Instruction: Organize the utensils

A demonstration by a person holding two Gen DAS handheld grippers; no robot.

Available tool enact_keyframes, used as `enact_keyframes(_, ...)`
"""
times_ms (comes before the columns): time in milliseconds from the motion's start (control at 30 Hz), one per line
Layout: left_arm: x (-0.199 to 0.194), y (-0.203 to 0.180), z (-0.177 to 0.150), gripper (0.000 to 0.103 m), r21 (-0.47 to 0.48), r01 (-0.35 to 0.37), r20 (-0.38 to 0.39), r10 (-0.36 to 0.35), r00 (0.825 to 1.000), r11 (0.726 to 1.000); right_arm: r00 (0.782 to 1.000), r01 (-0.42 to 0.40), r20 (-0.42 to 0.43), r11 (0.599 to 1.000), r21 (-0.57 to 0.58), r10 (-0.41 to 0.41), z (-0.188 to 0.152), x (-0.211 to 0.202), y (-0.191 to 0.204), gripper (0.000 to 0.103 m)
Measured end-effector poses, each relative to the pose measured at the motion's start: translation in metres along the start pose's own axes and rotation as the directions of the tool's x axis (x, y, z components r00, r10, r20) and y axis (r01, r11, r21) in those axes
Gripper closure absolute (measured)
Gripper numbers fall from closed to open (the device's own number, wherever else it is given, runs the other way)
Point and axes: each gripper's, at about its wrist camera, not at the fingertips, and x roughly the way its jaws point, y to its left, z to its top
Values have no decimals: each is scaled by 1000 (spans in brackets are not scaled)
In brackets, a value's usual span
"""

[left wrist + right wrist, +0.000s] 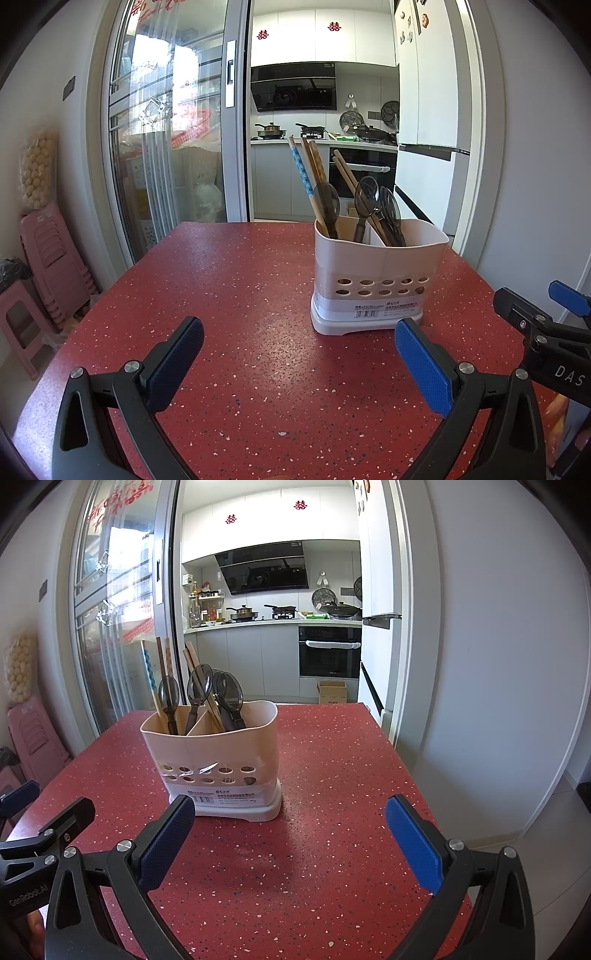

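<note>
Now both hand-held grippers [299, 354] [290, 830] wide apart, empty, utensil caddy [376, 273] w/ spoons [365, 201], chopsticks [303, 173].

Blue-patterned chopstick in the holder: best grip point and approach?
Grip the blue-patterned chopstick on its upper shaft, above the spoon bowls, coming from above-left. It leans left, clear of the other chopsticks, and its lower end is buried in the holder.

Right tool [565, 373]: "DAS"
Left tool [27, 895]: "GenRobot.AI"
Holder sticker [367, 312]: too small to read
Cupboard doors [334, 26]: red "囍" signs
</note>
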Motion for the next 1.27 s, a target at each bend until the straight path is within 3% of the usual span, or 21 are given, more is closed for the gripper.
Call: enact_keyframes(1267, 0, 1, 0, 0, -10, 4, -1, -4, 1000, 1000, 1000, -7, 1, 1000, -3, 7, 1, 0, 3, 0)
